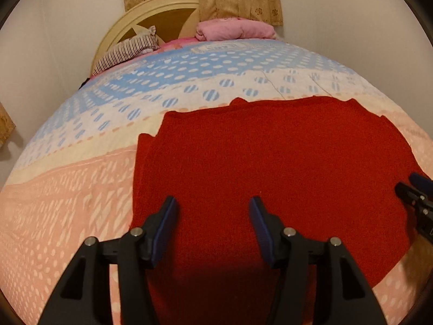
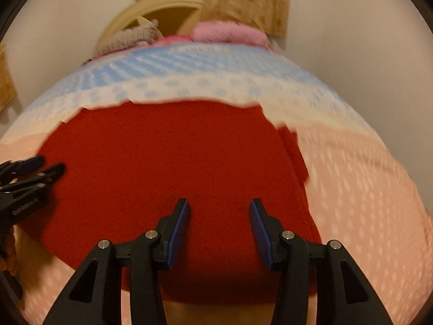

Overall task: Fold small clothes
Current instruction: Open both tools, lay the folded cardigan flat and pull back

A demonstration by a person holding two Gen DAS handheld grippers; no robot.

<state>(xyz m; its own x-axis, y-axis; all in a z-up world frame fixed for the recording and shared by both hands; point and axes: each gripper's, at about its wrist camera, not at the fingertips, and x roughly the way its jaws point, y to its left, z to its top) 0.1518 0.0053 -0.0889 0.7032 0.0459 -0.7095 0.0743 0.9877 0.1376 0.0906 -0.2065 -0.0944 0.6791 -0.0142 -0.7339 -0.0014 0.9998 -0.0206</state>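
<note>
1. Left wrist view: one red garment (image 1: pixel 270 168) lies flat on the patterned bedspread (image 1: pixel 67 189); the left gripper (image 1: pixel 213 205) hovers above it, jaws apart, empty.
2. Right wrist view, blurred: the right gripper (image 2: pixel 219 208) is likewise parted and empty.
3. Only the left view clearly shows the one striped pillow (image 1: pixel 127 51).

A bed (image 1: pixel 67 189) carries everything, covered by a spread with a pink patterned band nearest, then cream, then blue with pale dots. A red knitted garment (image 1: pixel 270 162) lies flat on the pink and cream part, its left edge folded over. At the far end, by the headboard (image 1: pixel 130 21), lie a striped pillow (image 1: pixel 127 51) and a pink bundle of cloth (image 1: pixel 232 29).
</note>
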